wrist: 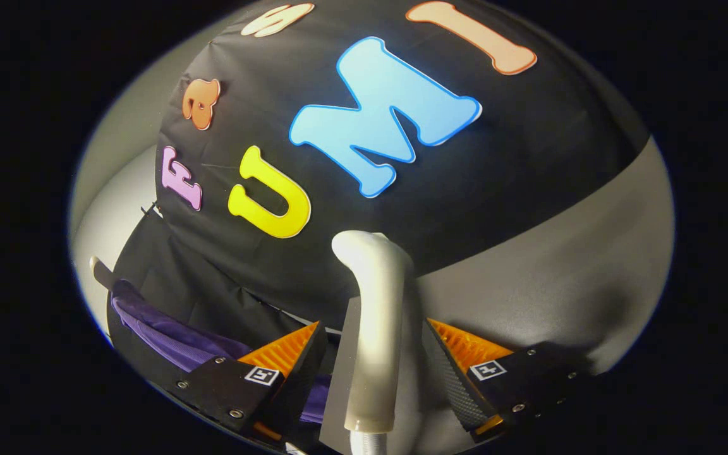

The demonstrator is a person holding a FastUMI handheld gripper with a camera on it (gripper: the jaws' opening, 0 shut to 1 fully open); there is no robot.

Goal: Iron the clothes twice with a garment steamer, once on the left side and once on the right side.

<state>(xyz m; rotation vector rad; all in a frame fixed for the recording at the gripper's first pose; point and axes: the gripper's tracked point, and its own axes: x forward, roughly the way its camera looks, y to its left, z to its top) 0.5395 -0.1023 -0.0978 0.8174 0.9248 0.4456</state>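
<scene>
The white garment steamer (pixel 373 328) stands upright between my fingers, its curved head reaching beyond the fingertips and its ribbed hose leaving the near end of the handle. My gripper (pixel 376 344) is open: one finger (pixel 294 354) and the other finger (pixel 459 357) flank the handle, with a narrow gap showing on each side. A purple garment (pixel 168 335) lies in folds to the left of the fingers, low against the black cloth, and part of it runs behind the left finger.
The black cloth wall (pixel 528 145) rises beyond the steamer, tilted in my view. A grey surface (pixel 560 278) spreads to the right of the fingers. A pale bar (pixel 100 270), perhaps a hanger end, sticks out by the garment's far end.
</scene>
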